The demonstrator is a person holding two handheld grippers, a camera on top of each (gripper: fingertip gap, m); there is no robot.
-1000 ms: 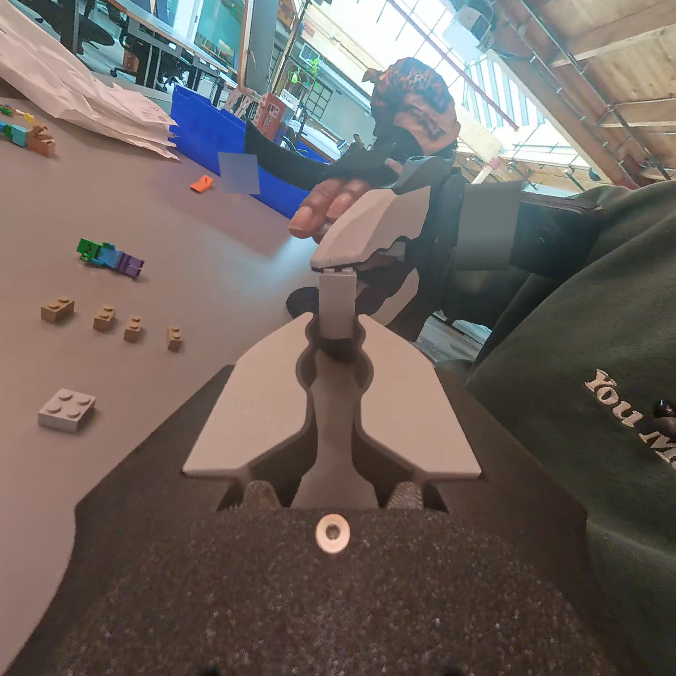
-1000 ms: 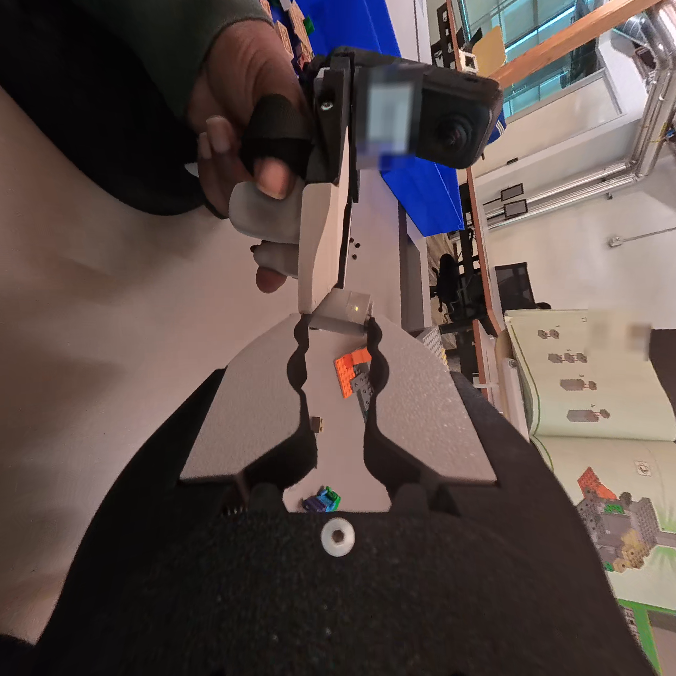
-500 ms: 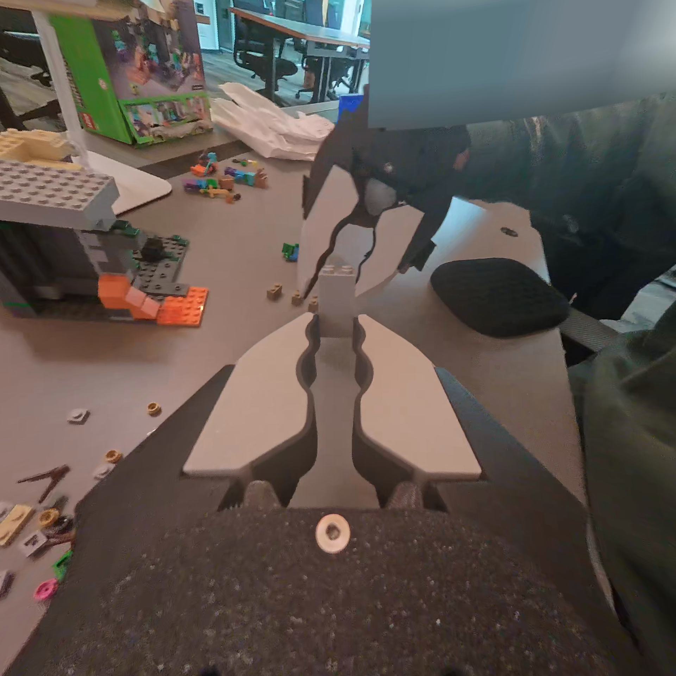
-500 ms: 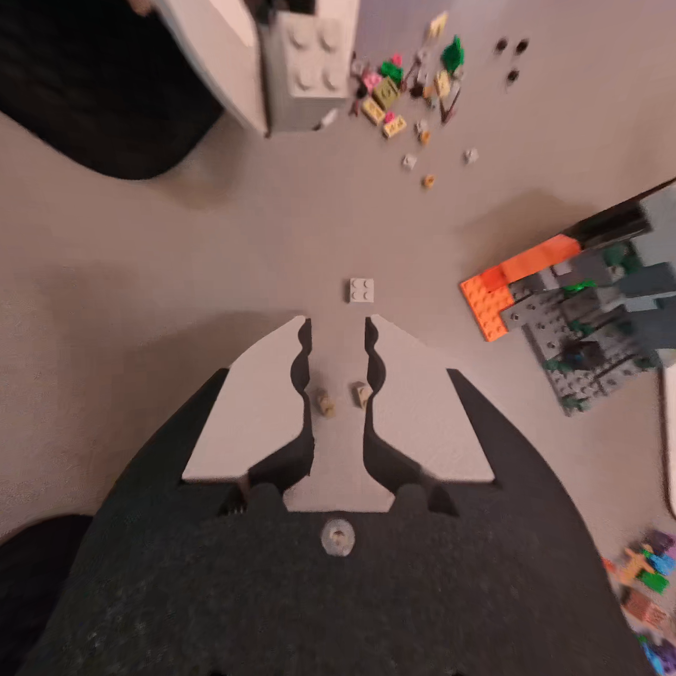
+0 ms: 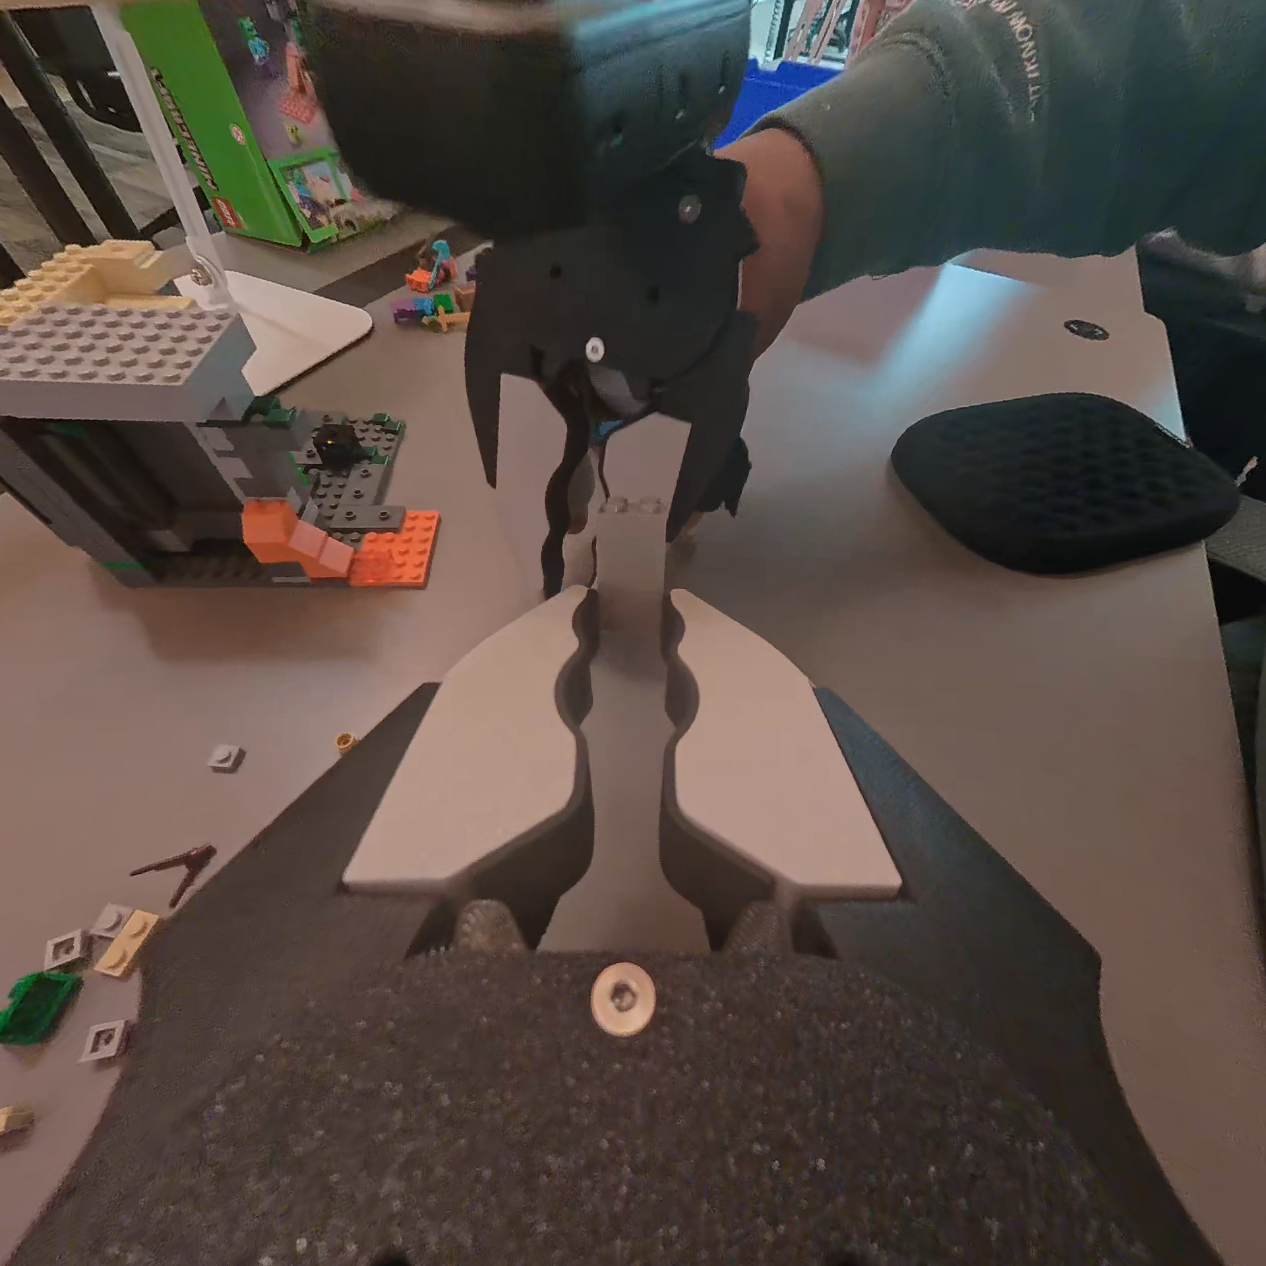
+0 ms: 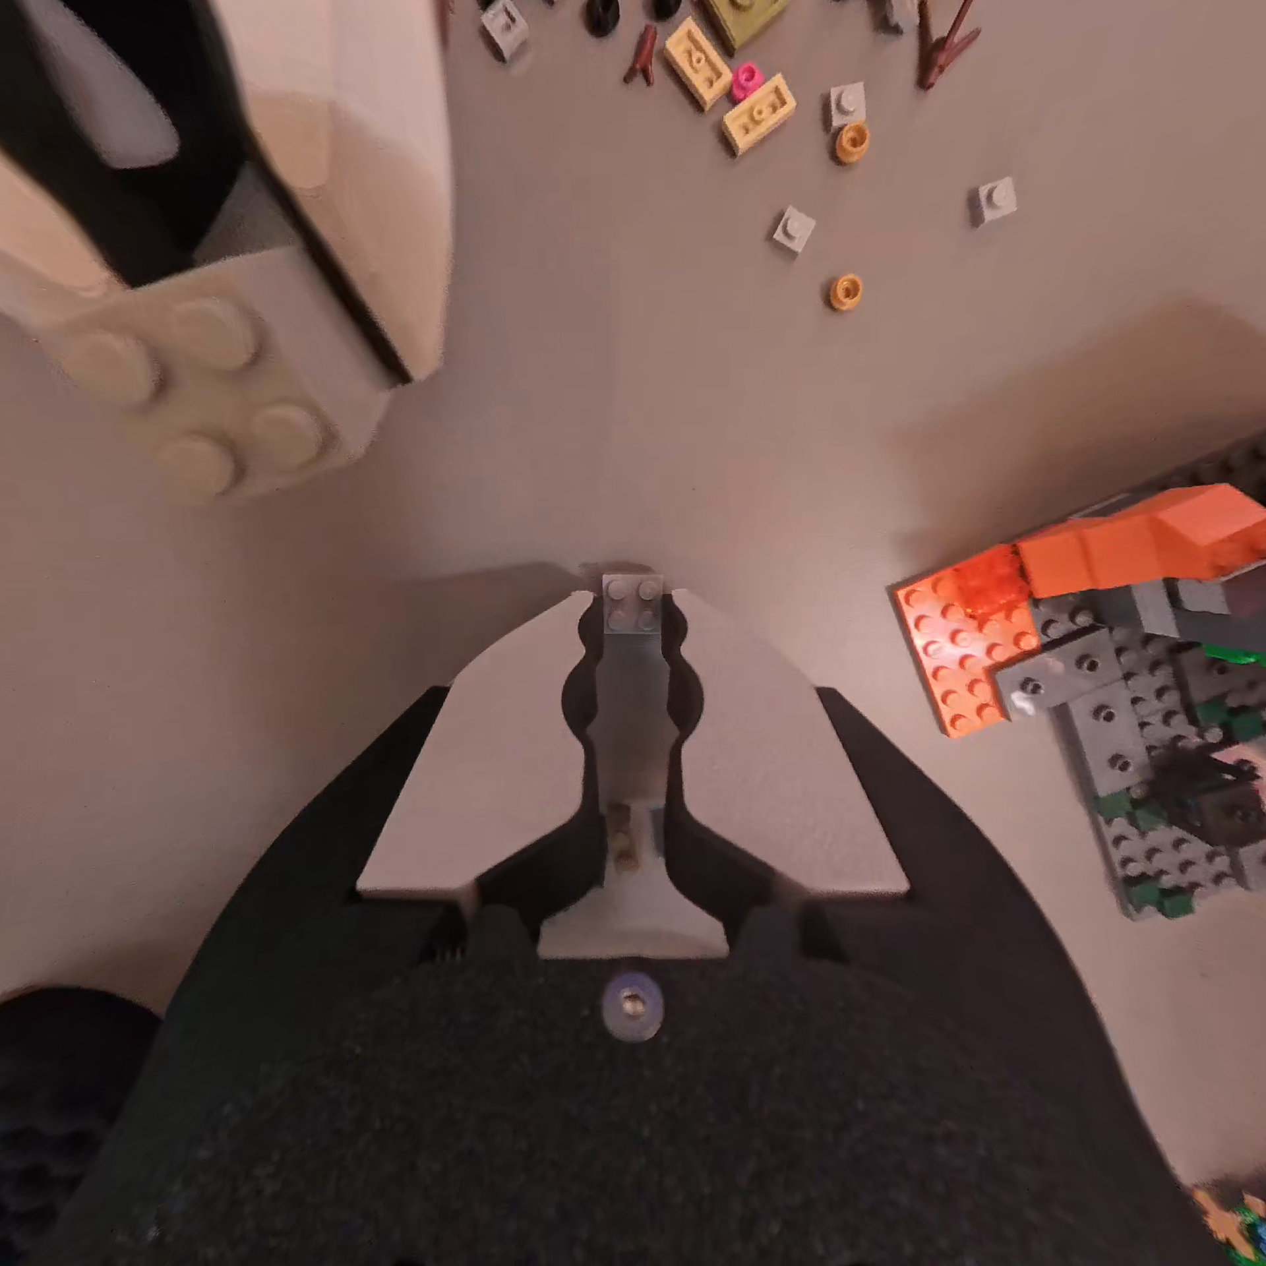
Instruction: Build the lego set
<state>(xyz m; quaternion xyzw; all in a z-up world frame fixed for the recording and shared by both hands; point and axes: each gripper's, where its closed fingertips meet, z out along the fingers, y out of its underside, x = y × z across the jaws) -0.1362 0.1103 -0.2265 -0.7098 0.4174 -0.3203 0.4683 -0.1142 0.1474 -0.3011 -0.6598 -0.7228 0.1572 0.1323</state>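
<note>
Right tool (image 6: 631, 596) dropped to the worktop (image 6: 616, 411), fingers now straddling the small grey 2x2 plate (image 6: 633, 612), studs up; contact unclear. Left tool (image 5: 629, 599) clenches tall grey brick (image 5: 630, 548), long axis upright, studs up.

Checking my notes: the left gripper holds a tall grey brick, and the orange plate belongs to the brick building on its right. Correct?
Not quite: the orange plate and brick building lie on the left gripper's left, as the left wrist view shows. The tall grey brick is held.
</note>
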